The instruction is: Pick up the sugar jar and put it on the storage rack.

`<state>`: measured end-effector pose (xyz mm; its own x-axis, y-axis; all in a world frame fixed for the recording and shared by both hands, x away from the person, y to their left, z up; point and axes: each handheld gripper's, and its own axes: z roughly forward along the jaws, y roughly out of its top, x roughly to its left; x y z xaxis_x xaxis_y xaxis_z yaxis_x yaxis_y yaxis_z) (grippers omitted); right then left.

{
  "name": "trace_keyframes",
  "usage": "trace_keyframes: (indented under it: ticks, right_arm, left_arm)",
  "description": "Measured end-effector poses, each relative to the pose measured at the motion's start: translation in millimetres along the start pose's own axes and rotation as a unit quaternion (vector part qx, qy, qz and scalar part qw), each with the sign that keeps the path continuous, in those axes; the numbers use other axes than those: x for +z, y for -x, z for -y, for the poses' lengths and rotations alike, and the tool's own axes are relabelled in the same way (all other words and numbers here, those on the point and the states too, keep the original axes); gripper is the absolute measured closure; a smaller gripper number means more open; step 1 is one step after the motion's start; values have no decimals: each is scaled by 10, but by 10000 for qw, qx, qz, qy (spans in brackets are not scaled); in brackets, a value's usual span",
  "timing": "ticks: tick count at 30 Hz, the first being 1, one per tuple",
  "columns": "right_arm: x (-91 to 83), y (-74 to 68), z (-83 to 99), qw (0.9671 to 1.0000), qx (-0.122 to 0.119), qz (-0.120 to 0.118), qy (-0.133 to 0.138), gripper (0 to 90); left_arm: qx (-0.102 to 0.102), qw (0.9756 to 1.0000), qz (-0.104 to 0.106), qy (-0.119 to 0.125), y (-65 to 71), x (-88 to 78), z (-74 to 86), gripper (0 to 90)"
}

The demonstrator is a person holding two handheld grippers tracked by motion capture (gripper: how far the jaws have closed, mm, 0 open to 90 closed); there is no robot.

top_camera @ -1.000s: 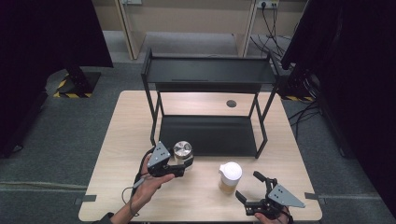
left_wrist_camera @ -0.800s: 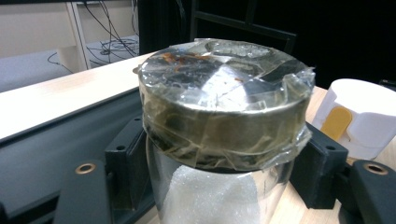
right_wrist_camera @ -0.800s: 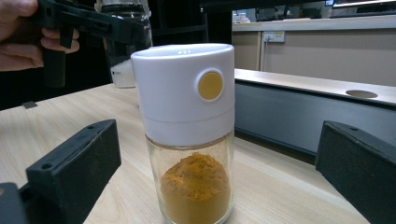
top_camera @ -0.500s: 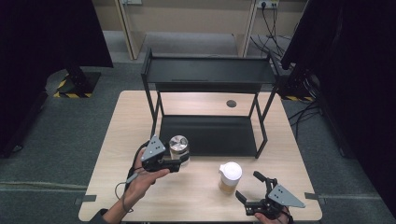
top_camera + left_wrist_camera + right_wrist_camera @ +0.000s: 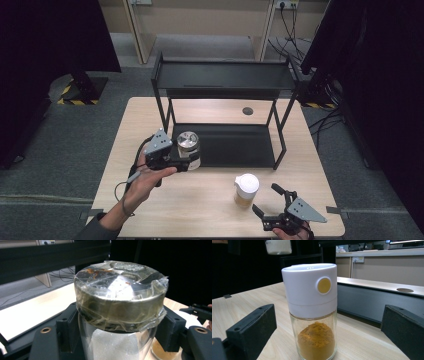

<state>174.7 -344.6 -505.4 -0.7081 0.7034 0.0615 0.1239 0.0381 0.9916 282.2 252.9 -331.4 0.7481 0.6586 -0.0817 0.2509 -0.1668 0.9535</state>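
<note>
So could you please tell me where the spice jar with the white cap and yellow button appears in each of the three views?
High view: the spice jar stands on the table, lower right of centre, just ahead of the right gripper.
Left gripper view: only its base peeks out at the bottom right, behind the held steel-lidded jar.
Right gripper view: centre, between the open fingers.
Shared landmark: the black shelf rack.

A spice jar stands on the table, in front of the shelf rack.
</note>
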Motion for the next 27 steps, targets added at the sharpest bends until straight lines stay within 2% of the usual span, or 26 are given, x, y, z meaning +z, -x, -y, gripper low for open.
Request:
trace_keyframes:
  ticks: [13,15,19,20,25,27]
  right_arm:
    - [1,-1,1,10000,-1,-4,2,4]
    - [1,-1,1,10000,-4,-2,2,4]
    - [1,-1,2,10000,-6,1,5,4]
    - [3,-2,0,10000,-1,6,-4,4]
    - [-1,-2,3,10000,-2,5,14,4]
    - [-1,0,3,10000,3,6,9,4]
  left_arm:
    - [-40,10000,20,-17,24,-61,-331,309]
    - [-6,10000,-19,-53,32,-70,-438,309]
    - [-55,10000,-24,-54,26,-79,-549,308]
    - [-24,10000,-35,-53,33,-76,-631,309]
    - [42,10000,-47,-35,59,-67,-787,308]
    - [64,10000,-20,-34,66,-64,-898,309]
